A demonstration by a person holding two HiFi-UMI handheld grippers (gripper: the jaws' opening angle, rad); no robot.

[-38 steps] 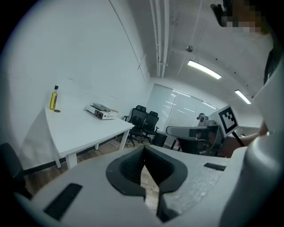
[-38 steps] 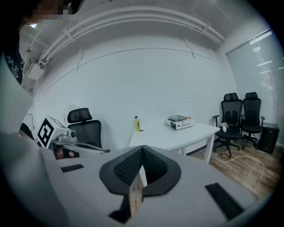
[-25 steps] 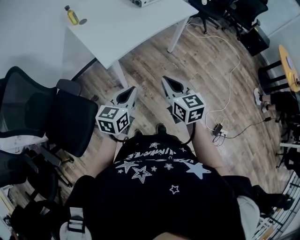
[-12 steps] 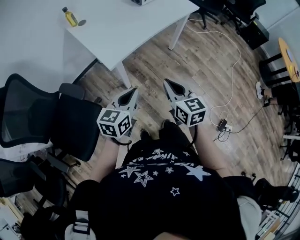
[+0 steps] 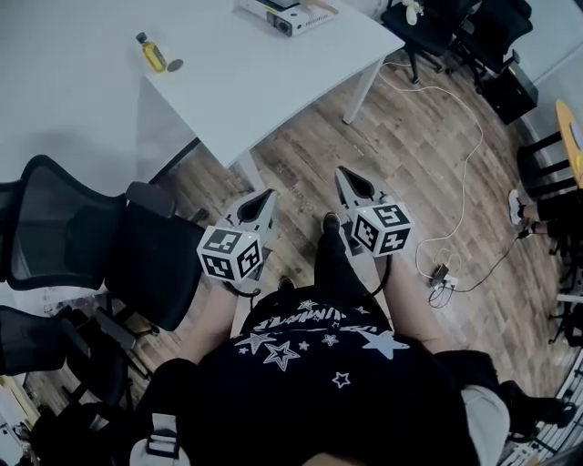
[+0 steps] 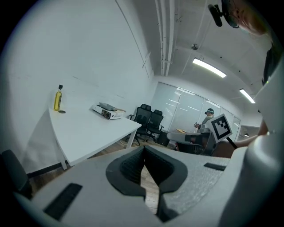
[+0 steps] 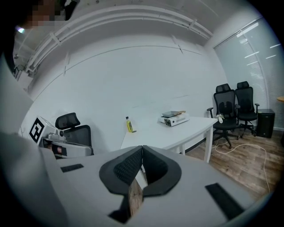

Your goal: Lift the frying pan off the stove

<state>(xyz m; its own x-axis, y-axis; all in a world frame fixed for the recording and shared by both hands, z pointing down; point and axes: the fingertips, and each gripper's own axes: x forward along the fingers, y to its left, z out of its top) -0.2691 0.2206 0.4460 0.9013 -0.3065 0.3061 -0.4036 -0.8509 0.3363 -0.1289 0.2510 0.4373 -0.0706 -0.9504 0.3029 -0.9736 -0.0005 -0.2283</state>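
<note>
A small white portable stove (image 5: pixel 288 15) sits at the far end of the white table (image 5: pixel 237 82), with a flat thing on top that is too small to make out. It also shows as the stove (image 6: pixel 106 111) and the stove (image 7: pixel 174 118) in the two gripper views. My left gripper (image 5: pixel 267 196) and right gripper (image 5: pixel 343 173) are held side by side in front of my body, over the wooden floor and short of the table's near edge. Both stand shut with nothing between the jaws, as the left gripper (image 6: pixel 143 148) and right gripper (image 7: pixel 142 148) show close up.
A yellow oil bottle (image 5: pixel 151 53) stands on the table with a small cap beside it. Black office chairs (image 5: pixel 100 241) crowd the left, and more chairs (image 5: pixel 455 23) stand beyond the table at the right. A white cable (image 5: pixel 466 173) runs across the floor to a power strip (image 5: pixel 444 273).
The table and stove have come nearer as I walk toward them. Both grippers keep their place in front of me and stay shut.
</note>
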